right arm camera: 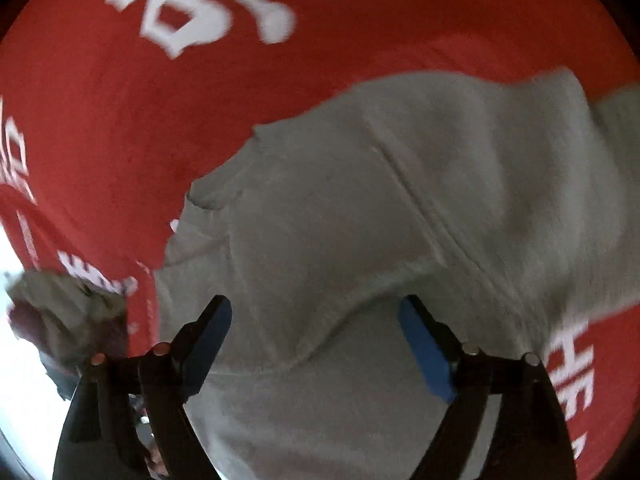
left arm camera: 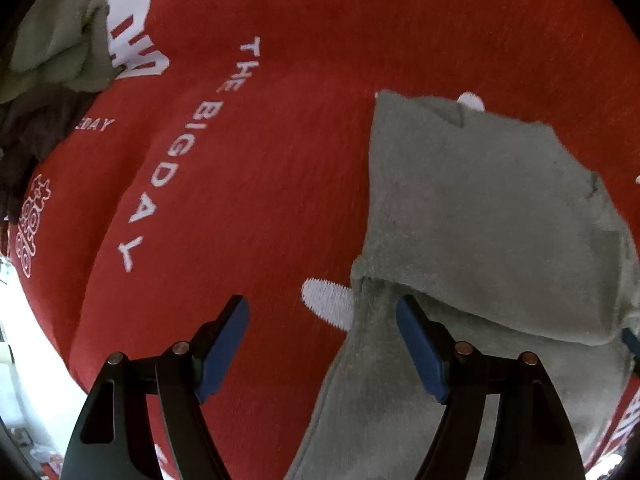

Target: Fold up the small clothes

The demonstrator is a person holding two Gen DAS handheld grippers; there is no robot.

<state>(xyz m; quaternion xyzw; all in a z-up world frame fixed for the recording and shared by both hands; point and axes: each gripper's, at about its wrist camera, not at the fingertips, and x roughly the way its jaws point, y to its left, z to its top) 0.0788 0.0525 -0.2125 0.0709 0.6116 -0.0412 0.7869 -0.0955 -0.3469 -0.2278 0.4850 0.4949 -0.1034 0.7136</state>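
The grey garment is lying partly folded on the red printed cloth, and both grippers are hanging over it with jaws spread and nothing held — the left gripper at its near edge, the right gripper above its middle. To fold well, each should be taking one corner of the same edge — only the top layer — and carrying it across evenly.

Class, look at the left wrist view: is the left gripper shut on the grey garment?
No. The left gripper stands wide open, its blue pads apart, above the edge of the grey garment lying on the red cloth.
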